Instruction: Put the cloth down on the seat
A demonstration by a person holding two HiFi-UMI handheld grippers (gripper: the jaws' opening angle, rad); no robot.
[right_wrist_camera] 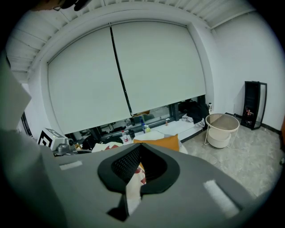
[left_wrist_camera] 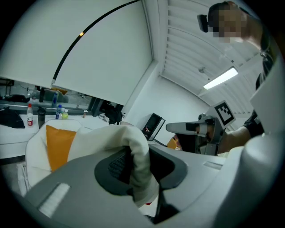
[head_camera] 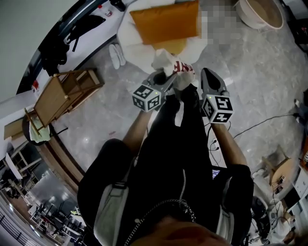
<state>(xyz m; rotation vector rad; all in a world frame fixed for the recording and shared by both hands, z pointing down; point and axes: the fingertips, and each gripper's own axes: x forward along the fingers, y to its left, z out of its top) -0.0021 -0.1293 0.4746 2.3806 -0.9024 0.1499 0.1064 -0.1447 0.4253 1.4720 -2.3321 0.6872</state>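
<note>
A white cloth with red print [head_camera: 169, 61] is bunched between my two grippers, just in front of the seat. The seat is a white armchair [head_camera: 126, 32] with an orange cushion [head_camera: 166, 21] on it. My left gripper [head_camera: 166, 77] is shut on the cloth, a thick fold of the cloth [left_wrist_camera: 136, 160] filling its jaws. My right gripper [head_camera: 204, 77] is also shut on the cloth; a strip of the cloth [right_wrist_camera: 132, 185] hangs between its pads. The cushion [left_wrist_camera: 60, 144] shows left of the cloth in the left gripper view, and the cushion [right_wrist_camera: 162, 143] lies beyond the jaws in the right one.
A round white basket on a wire stand [head_camera: 260, 12] is right of the armchair. A wooden frame [head_camera: 62, 93] leans at the left, and white slippers [head_camera: 117, 54] lie by the chair. Cables [head_camera: 260, 122] run across the floor at the right. A black cabinet [right_wrist_camera: 254, 104] stands by the wall.
</note>
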